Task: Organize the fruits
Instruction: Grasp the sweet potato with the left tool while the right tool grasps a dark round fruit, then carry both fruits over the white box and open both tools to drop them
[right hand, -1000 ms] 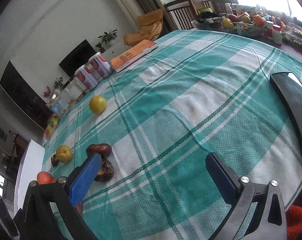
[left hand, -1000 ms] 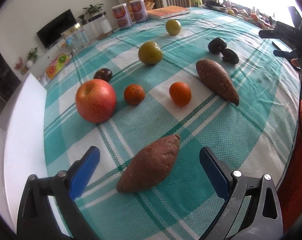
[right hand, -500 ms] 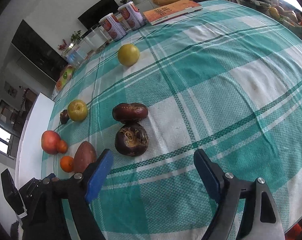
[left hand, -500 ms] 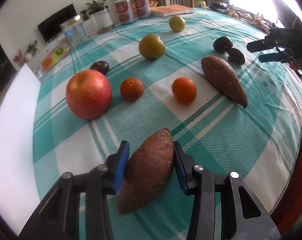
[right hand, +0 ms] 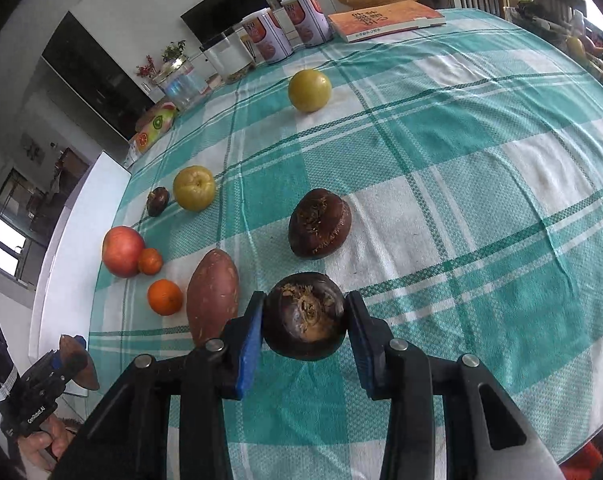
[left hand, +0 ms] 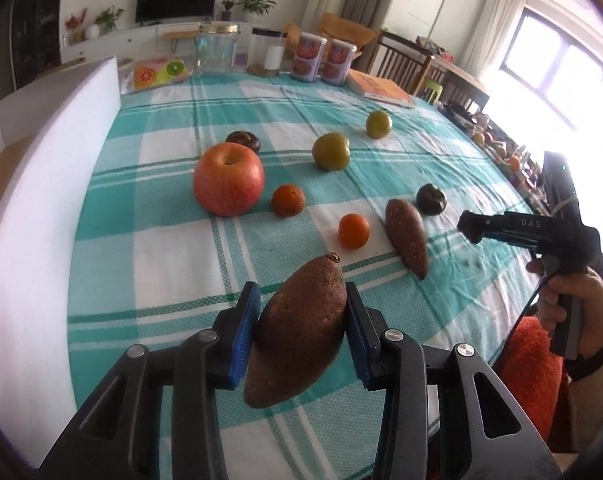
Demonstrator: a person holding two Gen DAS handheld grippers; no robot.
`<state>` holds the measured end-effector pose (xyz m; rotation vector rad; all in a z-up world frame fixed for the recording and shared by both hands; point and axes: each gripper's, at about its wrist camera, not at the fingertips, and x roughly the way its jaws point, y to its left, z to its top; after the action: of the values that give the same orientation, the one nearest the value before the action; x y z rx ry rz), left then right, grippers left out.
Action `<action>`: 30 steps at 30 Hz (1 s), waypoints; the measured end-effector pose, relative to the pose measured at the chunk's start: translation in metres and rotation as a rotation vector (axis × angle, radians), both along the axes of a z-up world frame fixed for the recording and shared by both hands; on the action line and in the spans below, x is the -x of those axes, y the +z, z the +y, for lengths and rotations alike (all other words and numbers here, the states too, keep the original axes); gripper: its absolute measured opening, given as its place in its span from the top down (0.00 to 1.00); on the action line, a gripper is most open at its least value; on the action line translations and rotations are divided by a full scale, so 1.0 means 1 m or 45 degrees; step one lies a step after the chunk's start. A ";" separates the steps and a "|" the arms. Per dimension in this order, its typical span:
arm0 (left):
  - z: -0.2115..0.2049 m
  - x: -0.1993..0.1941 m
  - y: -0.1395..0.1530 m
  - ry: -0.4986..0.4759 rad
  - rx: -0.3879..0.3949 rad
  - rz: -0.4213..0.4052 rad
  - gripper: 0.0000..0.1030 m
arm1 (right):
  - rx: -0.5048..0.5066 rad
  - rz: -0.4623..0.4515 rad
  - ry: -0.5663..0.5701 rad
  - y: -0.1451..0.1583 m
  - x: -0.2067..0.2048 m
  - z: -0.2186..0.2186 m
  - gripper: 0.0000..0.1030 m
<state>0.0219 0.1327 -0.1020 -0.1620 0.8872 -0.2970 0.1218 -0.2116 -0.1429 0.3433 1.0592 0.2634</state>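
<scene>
My left gripper [left hand: 299, 322] is shut on a brown sweet potato [left hand: 297, 330] and holds it above the checked tablecloth [left hand: 161, 248]. My right gripper [right hand: 304, 322] is shut on a dark brown round fruit [right hand: 304, 316]. A second dark fruit [right hand: 319, 224] lies just beyond it. A second sweet potato [right hand: 212, 294] lies to its left. A red apple [left hand: 228, 178], two small oranges [left hand: 288, 200] [left hand: 354, 231], two yellow-green fruits [left hand: 331, 151] [left hand: 379, 124] and a small dark fruit [left hand: 243, 141] lie further out.
A white foam board [left hand: 41, 208] lines the table's left edge. Jars [left hand: 216, 50], two cans [left hand: 309, 58], a fruit-print pack [left hand: 157, 72] and an orange book [left hand: 385, 88] stand at the far edge. Chairs and a cluttered side table are at the right.
My left gripper has lifted the sweet potato off the cloth. My right gripper has moved in and shut on the nearer dark fruit.
</scene>
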 end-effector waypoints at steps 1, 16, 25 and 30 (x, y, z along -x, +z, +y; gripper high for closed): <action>0.003 0.004 0.010 0.003 0.029 -0.021 0.59 | -0.026 -0.009 0.001 0.006 0.004 0.000 0.61; 0.186 0.032 0.071 0.542 -0.027 -0.121 0.59 | -0.256 -0.140 0.654 0.098 0.035 0.262 0.61; 0.267 0.042 0.020 0.860 -0.168 0.063 0.65 | -0.148 -0.142 1.044 0.072 0.059 0.456 0.61; 0.264 0.047 0.015 0.893 -0.195 0.041 0.34 | -0.139 -0.150 1.027 0.062 0.054 0.464 0.54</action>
<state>-0.0255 0.3967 -0.0873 -0.3231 0.8286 0.4265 0.0680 0.2526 -0.0813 -0.0225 1.0269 1.0518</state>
